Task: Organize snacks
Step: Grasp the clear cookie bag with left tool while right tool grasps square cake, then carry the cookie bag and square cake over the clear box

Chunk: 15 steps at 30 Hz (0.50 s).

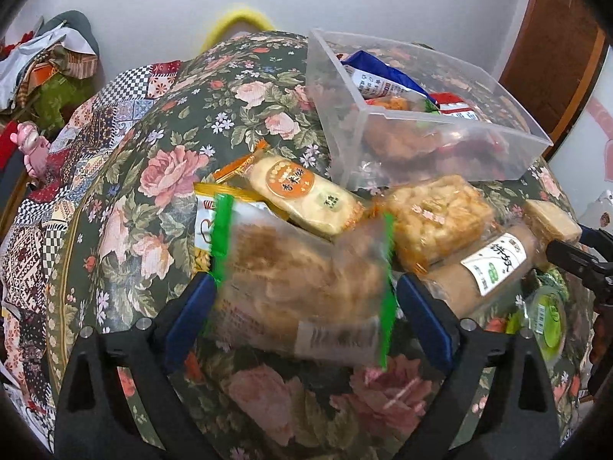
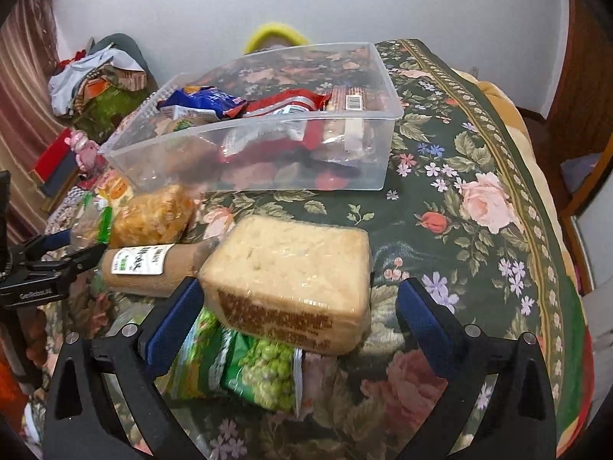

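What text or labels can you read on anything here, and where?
"GenRobot.AI": on the left tongs' black body, right wrist view.
Round orange seal on the rice cracker packet: Chinese characters, too blurred to read.
White label on the brown tube: unreadable.
Barcode on a packet in the clear bin: digits too small.

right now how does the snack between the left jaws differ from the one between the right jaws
1. The green-edged pack is a clear bag with green seams; the pale block is in tight clear wrap.
2. The green-edged pack holds brown, lumpy pieces; the pale block is one cream slab.
3. The green-edged pack looks blurred; the pale block looks sharp.

Shared: each sits between open jaws, outside the clear bin.
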Each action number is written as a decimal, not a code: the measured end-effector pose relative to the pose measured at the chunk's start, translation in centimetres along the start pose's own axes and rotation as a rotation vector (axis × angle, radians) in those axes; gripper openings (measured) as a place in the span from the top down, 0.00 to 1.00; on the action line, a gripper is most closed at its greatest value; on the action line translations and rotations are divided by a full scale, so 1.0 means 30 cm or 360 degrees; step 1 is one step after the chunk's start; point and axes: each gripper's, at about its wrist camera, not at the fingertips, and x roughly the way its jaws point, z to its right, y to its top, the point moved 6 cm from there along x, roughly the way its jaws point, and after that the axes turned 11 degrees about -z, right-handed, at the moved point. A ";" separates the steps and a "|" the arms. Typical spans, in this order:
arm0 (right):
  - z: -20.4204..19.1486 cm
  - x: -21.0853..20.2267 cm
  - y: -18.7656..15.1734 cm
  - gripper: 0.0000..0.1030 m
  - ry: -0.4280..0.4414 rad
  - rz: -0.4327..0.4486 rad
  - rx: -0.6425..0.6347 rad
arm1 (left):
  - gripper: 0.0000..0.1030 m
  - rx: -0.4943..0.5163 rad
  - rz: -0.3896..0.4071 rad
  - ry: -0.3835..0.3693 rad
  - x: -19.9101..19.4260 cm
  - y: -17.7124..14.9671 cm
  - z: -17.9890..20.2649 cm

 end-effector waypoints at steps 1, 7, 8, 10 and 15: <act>0.002 0.000 0.003 0.02 0.0007 0.0011 0.0006 | 0.06 -0.0003 0.0002 -0.0002 0.004 0.003 -0.003; 0.026 0.011 0.014 0.04 0.0086 0.0011 0.0095 | 0.06 -0.0035 0.0014 -0.0028 0.025 0.014 -0.020; 0.028 0.010 0.011 0.04 0.0113 0.0013 0.0109 | 0.06 -0.0052 0.0011 -0.0038 0.029 0.015 -0.025; 0.022 0.010 0.012 0.12 0.0141 0.0016 0.0114 | 0.06 -0.0090 -0.0002 -0.0061 0.042 0.015 -0.035; 0.003 0.001 0.008 0.18 0.0098 0.0025 0.0054 | 0.07 -0.0135 -0.0029 -0.0068 0.068 0.021 -0.053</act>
